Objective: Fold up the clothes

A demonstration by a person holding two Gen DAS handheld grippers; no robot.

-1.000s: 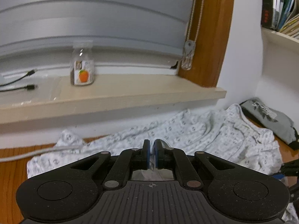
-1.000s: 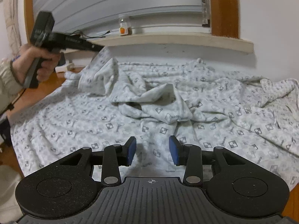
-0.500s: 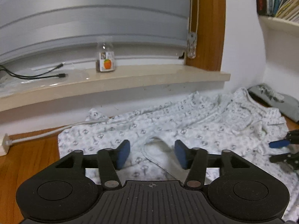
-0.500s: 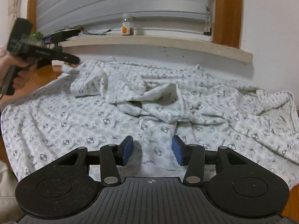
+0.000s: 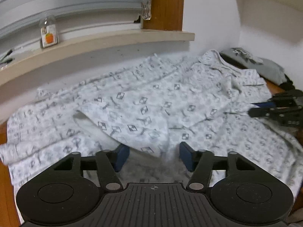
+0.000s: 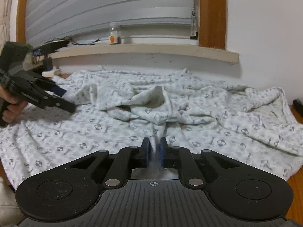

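Note:
A white garment with a grey checker-and-key print [image 5: 144,102] lies spread and rumpled on the wooden surface under the window sill. My left gripper [image 5: 154,155] is open just above a raised flap of this cloth, with nothing between its blue pads [image 5: 123,155]. My right gripper [image 6: 155,149] is shut on a pinched ridge of the same garment [image 6: 132,98], near its front middle. In the right wrist view the left gripper [image 6: 67,99] shows at the left, held by a hand [image 6: 11,107]. In the left wrist view the right gripper [image 5: 252,108] shows at the right edge.
A folded grey garment [image 5: 261,66] lies at the back right by the wall. A small jar with an orange label [image 5: 48,32] and cables [image 6: 81,41] sit on the window sill [image 5: 113,37]. Bare wood [image 6: 297,181] shows at the garment's right edge.
My left gripper, shut on the cloth a second ago, has opened, let go and dropped closer to the garment. My right gripper has gone from open to shut on a fold.

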